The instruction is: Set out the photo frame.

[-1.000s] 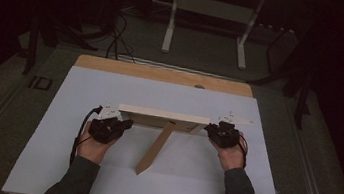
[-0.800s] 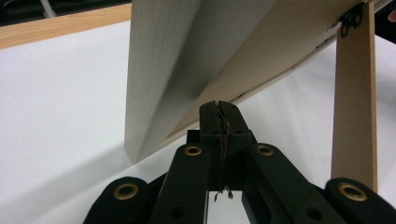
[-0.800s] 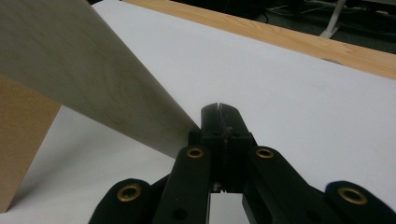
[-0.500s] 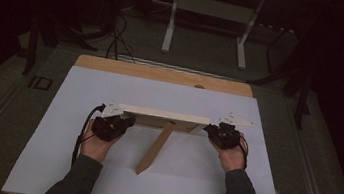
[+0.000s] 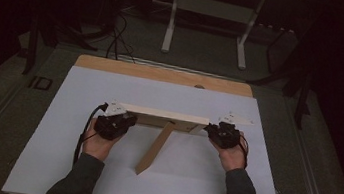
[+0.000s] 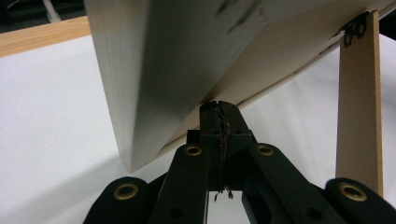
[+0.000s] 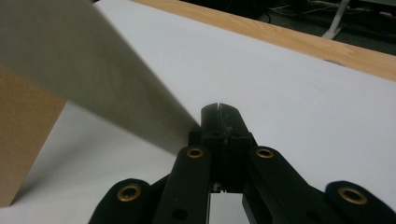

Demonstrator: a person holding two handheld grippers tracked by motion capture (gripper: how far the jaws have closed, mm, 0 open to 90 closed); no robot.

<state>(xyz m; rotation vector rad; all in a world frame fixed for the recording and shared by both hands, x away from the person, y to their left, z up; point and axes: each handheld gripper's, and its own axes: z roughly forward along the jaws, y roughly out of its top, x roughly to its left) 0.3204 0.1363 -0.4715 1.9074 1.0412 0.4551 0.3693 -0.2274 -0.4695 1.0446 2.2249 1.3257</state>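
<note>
The high view looks forward and down from afar. Both gripper views sit close, sharing the frame toward 12 o'clock.

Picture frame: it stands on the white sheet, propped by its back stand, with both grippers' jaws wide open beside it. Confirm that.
Not quite: both grippers' jaws are shut, as each gripper view shows. The picture frame does stand on the white sheet, propped by its back stand.

Pale, cream-toned wooden picture frame with a tan fibreboard easel leg and a small black metal hinge. White sheet covering a table of light orange-brown wood. Left gripper and right gripper: black, with brass-coloured rivets on the jaws. Sleeves appear dark grey-green, though the light is dim.
</note>
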